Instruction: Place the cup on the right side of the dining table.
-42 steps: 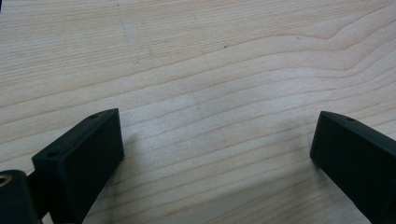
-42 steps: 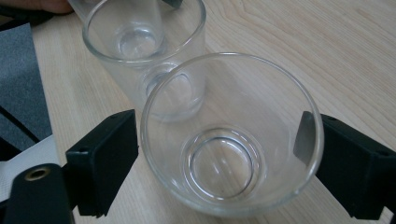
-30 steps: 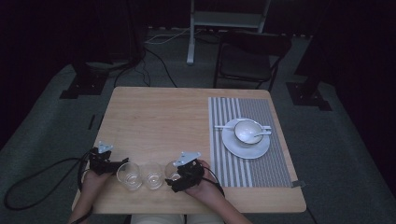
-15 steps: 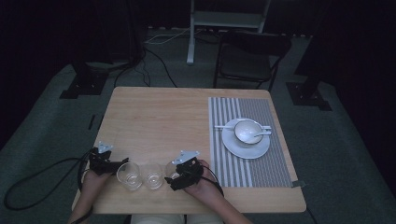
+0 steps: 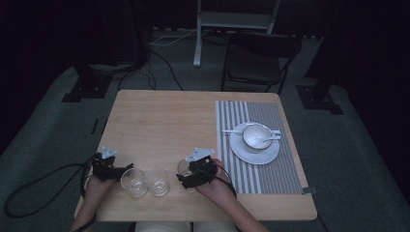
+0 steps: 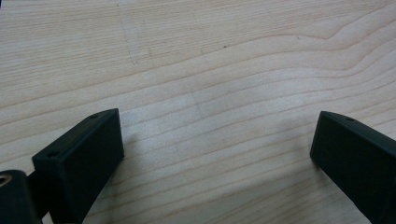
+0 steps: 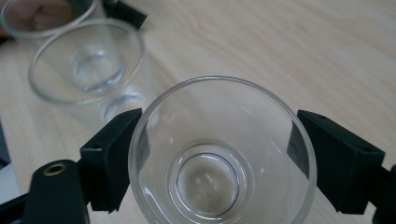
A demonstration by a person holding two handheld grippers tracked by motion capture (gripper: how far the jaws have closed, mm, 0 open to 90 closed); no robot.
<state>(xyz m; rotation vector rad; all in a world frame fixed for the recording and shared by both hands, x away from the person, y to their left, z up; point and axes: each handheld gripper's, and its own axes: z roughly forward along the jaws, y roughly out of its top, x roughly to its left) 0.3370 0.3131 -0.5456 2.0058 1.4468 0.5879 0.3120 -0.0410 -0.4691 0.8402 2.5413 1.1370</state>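
The glass (image 7: 222, 154) sat at the table's (image 5: 159, 121) near edge, clamped between the right gripper's (image 5: 196, 175) jaws — grasp looked made, a careful lift next. Left gripper (image 5: 107, 166) stood open — empty, beside two more glasses (image 5: 145, 181).

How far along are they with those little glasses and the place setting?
Looks done: a plate with bowl and spoon sits on the striped mat. In hand: the right claw brackets one glass. Left: two glasses wait by the open, empty left claw. The goal is unclear.
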